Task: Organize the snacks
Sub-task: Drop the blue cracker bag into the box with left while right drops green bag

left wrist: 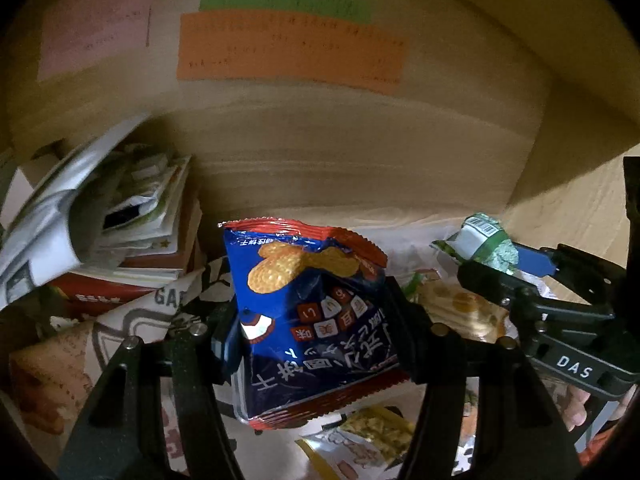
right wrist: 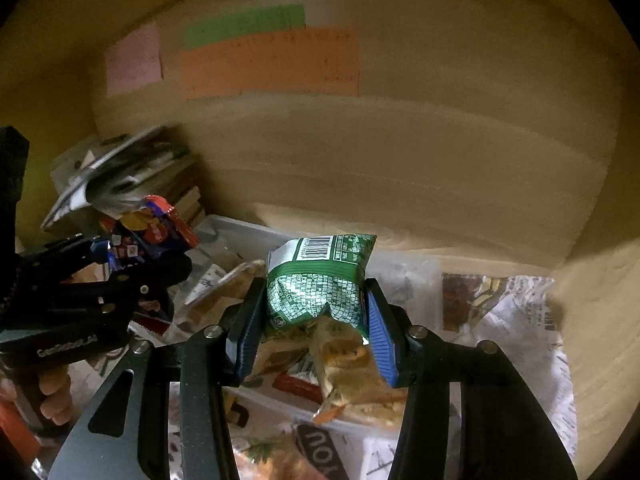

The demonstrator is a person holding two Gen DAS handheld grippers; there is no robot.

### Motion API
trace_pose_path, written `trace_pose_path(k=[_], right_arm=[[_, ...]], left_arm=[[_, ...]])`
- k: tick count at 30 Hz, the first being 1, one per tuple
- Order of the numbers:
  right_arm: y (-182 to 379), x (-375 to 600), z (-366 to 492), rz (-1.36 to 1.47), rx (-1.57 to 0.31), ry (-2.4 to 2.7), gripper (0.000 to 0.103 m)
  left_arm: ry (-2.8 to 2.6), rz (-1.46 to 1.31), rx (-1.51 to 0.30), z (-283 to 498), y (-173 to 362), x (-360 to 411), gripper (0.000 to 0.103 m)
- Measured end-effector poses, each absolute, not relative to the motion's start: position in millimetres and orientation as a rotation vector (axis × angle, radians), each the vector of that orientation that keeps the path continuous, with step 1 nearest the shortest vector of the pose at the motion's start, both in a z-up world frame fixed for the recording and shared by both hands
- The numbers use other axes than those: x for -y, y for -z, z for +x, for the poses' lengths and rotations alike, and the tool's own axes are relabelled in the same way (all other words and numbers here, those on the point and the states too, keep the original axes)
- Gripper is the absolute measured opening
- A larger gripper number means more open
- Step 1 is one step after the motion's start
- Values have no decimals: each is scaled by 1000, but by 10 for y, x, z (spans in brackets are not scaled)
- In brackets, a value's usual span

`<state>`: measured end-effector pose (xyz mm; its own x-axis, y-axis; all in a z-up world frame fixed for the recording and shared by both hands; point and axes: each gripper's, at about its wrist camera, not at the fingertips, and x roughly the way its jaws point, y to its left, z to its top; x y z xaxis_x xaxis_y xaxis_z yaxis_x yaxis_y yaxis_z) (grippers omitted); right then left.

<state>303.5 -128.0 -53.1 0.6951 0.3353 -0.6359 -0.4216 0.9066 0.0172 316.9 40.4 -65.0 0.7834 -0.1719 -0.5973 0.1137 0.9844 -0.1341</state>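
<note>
My left gripper (left wrist: 312, 328) is shut on a blue snack bag (left wrist: 308, 312) with red edges and a peanut picture, held up above the snack pile. It also shows at the left of the right wrist view (right wrist: 148, 236). My right gripper (right wrist: 316, 316) is shut on a green snack bag (right wrist: 320, 280) with a barcode, held over a clear bin (right wrist: 248, 226). The green bag also shows at the right of the left wrist view (left wrist: 484, 240). A cracker packet (right wrist: 348, 372) lies just below the green bag.
Several loose snack packets (left wrist: 460, 304) lie in the bin and on printed paper (right wrist: 520, 320). A stack of books and papers (left wrist: 120, 216) stands at the left. A wooden back wall (left wrist: 360, 152) carries pink, green and orange notes (left wrist: 288, 48).
</note>
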Motion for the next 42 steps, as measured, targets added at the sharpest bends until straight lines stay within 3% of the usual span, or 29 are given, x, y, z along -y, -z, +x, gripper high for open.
trace_pose_path(k=[11, 18, 29, 36, 42], right_arm=[[762, 1295, 3257, -141, -758, -383, 47], [716, 1306, 3214, -153, -742, -372, 66], [410, 1419, 2914, -126, -674, -414, 74], [321, 1503, 2618, -129, -650, -441, 76], [414, 1541, 2406, -125, -672, -465, 77]], left_arm=[[157, -111, -703, 3447, 795, -421, 62], [144, -105, -707, 3440, 780, -377, 69], [172, -136, -672, 3128, 563, -436, 70], [161, -95, -588, 2752, 371, -438, 88], [167, -59, -576, 2512, 325, -397, 93]])
